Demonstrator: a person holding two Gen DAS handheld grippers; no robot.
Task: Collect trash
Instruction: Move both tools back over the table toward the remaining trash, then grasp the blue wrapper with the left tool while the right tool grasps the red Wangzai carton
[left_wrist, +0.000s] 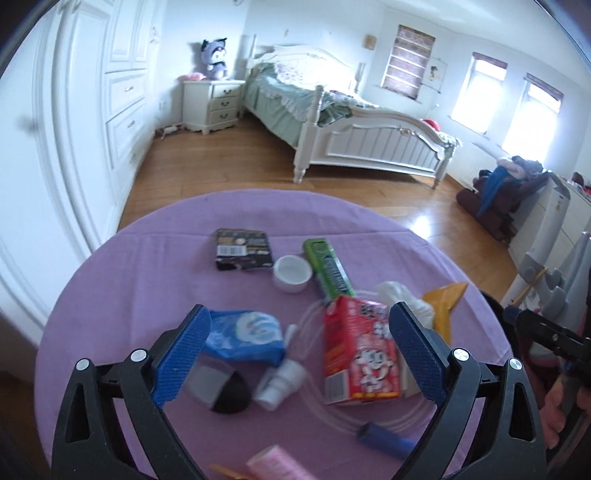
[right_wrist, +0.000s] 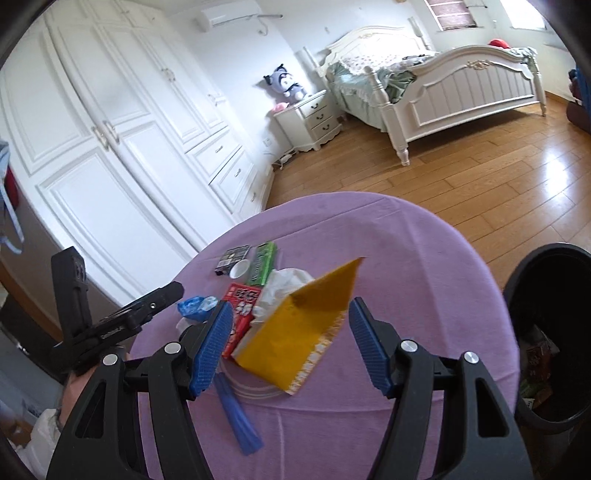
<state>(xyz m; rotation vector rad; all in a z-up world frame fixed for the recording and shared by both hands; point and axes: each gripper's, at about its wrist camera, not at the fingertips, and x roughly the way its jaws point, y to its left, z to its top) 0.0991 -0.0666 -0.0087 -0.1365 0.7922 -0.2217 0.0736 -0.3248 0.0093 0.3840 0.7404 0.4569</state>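
Note:
Trash lies on a round table with a purple cloth (left_wrist: 147, 266). My left gripper (left_wrist: 295, 354) is open above a red milk carton (left_wrist: 360, 354), a blue wrapper (left_wrist: 245, 334), a small white bottle (left_wrist: 282, 378) and a black-and-grey object (left_wrist: 221, 387). Farther off lie a black packet (left_wrist: 243, 249), a white cup (left_wrist: 291, 273), a green box (left_wrist: 327, 267) and a white tissue (left_wrist: 402, 295). My right gripper (right_wrist: 288, 343) is open, its fingers either side of a yellow bag (right_wrist: 299, 332). The carton (right_wrist: 240, 314) lies left of the bag.
A black trash bin (right_wrist: 517, 295) holding some trash stands right of the table (right_wrist: 424, 258). A blue tube (right_wrist: 236, 413) and clear tubing lie near the front edge. A pink item (left_wrist: 277, 461) lies at the near edge. A bed, nightstand and wardrobe stand beyond.

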